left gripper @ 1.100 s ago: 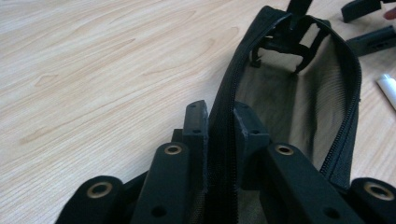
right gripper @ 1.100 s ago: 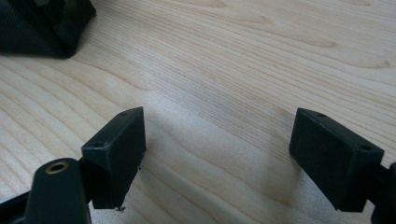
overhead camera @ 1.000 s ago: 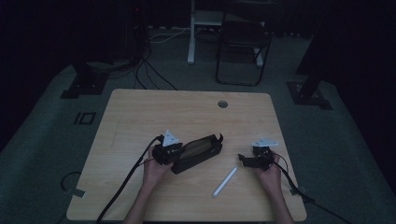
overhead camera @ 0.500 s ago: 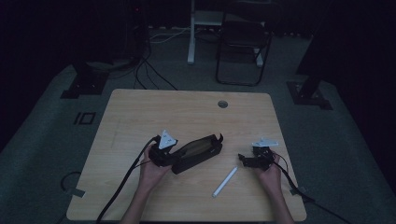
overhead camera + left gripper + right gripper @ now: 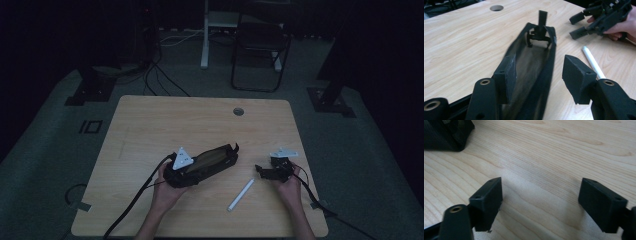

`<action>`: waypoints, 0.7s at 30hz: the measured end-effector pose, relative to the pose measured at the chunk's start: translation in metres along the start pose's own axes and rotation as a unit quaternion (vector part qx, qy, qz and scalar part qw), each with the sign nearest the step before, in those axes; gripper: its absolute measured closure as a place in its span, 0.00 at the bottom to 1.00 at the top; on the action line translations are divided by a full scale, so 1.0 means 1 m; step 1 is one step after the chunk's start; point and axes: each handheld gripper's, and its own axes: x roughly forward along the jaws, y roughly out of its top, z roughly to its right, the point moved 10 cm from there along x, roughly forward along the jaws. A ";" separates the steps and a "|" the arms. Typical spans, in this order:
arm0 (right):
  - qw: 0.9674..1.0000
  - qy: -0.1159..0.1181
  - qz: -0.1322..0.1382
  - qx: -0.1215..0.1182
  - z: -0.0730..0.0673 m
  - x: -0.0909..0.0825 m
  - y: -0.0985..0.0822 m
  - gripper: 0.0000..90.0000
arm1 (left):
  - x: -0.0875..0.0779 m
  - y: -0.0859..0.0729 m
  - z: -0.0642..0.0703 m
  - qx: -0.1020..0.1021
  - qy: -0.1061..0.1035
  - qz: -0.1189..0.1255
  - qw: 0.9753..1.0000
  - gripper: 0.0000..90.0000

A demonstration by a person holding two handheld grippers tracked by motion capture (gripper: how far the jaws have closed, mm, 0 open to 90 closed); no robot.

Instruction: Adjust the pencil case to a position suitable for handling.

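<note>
Wooden table (image 5: 150, 130) carries a black zip pouch (image 5: 529, 62) lying open mid-table, inside looks bare. Left gripper (image 5: 539, 80), jaws apart, straddles the pouch's near wall. Right gripper (image 5: 540, 202) is spread over bare wood. White pen (image 5: 241, 194) lies between them. No readable writing.

far half of table open
long black fabric pouch (image 5: 209, 164) and white plastic tube (image 5: 240, 195) lie in the near half of the light wooden table (image 5: 200, 120).

High view dim, surroundings nearly black, table (image 5: 200, 125) faintly lit. Gripper views brighter, evenly lit; soft shadows cast under jaws; pouch (image 5: 531, 65) slightly blurred.
</note>
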 end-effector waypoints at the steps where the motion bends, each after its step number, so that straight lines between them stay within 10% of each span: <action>1: 1.000 -0.002 0.004 0.003 0.000 -0.002 0.000 0.35 | 0.000 0.000 0.003 0.002 -0.003 0.001 1.000 0.50; 6: 0.999 -0.022 0.021 -0.014 -0.002 -0.017 0.001 0.45 | -0.001 -0.001 0.017 0.016 -0.019 0.003 1.000 0.50; 21: 0.991 0.115 0.040 -0.058 -0.068 -0.049 -0.004 0.34 | 0.015 -0.021 0.052 0.042 -0.051 -0.024 0.997 0.50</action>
